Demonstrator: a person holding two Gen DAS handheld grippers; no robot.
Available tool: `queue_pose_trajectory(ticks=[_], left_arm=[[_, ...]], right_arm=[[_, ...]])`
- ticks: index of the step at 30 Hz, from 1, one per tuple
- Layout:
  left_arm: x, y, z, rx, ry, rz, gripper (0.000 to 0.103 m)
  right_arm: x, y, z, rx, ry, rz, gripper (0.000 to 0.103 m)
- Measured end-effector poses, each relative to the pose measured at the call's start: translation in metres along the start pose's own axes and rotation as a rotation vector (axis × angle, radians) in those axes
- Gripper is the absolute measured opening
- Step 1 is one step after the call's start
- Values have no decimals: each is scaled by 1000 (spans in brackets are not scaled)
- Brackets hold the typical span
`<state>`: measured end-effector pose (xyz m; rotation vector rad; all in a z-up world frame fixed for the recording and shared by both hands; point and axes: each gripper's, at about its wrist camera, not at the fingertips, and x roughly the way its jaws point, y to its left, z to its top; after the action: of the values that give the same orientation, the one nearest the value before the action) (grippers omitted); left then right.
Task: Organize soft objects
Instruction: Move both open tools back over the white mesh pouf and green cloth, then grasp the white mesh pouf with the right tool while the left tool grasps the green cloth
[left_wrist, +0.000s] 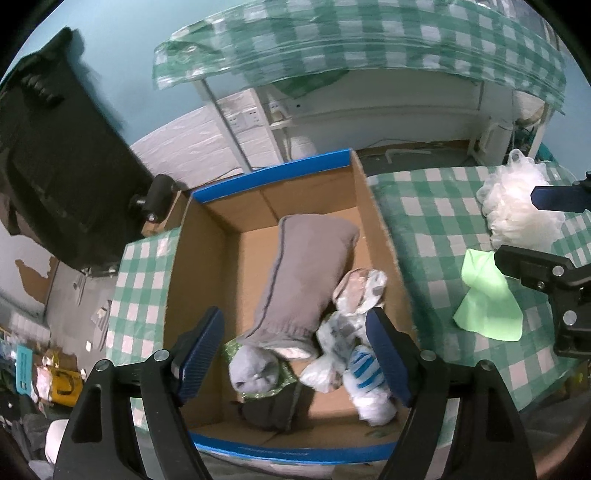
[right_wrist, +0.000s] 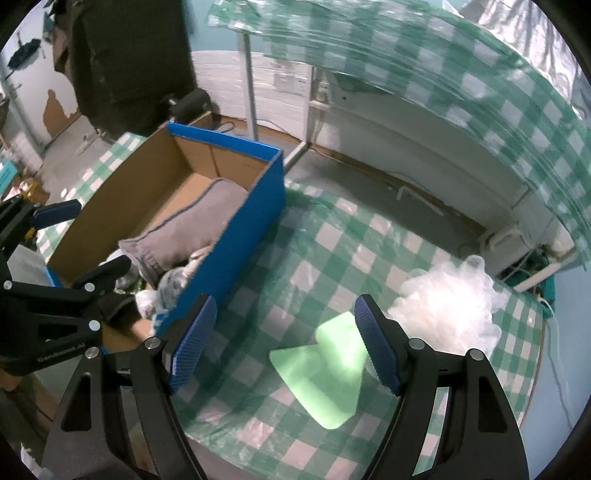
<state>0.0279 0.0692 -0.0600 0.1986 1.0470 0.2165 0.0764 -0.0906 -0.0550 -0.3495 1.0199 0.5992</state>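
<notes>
A blue cardboard box (left_wrist: 273, 173) (right_wrist: 236, 236) stands on the checked table. It holds a grey pillow (left_wrist: 306, 273) (right_wrist: 192, 229), a pale blue plush (left_wrist: 255, 369) and several white soft items (left_wrist: 347, 332). My left gripper (left_wrist: 295, 358) is open and empty, hovering over the box contents. A light green cloth (left_wrist: 487, 299) (right_wrist: 325, 373) lies on the table right of the box. A white mesh puff (left_wrist: 517, 210) (right_wrist: 447, 306) lies beyond it. My right gripper (right_wrist: 284, 347) is open and empty, above the green cloth.
The checked tablecloth (right_wrist: 332, 258) covers the table; its right edge curves close by. A second covered table (left_wrist: 369, 40) stands behind. A black chair (left_wrist: 55, 147) stands to the left, with clutter on the floor (left_wrist: 44, 376).
</notes>
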Motion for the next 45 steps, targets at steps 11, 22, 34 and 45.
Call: queue_pose_trajectory(ticks=[11, 22, 34, 45], left_arm=[[-4, -37, 15, 60, -22, -19, 80], [-7, -75, 29, 114, -33, -40, 81], [0, -115, 46, 157, -35, -58, 86], [23, -137, 67, 149, -14, -89, 86]], right_arm=[[-9, -40, -19, 68, 0, -38, 77], [-15, -74, -39, 130, 5, -65, 77], [-12, -130, -59, 259, 23, -112, 77], [17, -168, -52, 328, 52, -124, 77]])
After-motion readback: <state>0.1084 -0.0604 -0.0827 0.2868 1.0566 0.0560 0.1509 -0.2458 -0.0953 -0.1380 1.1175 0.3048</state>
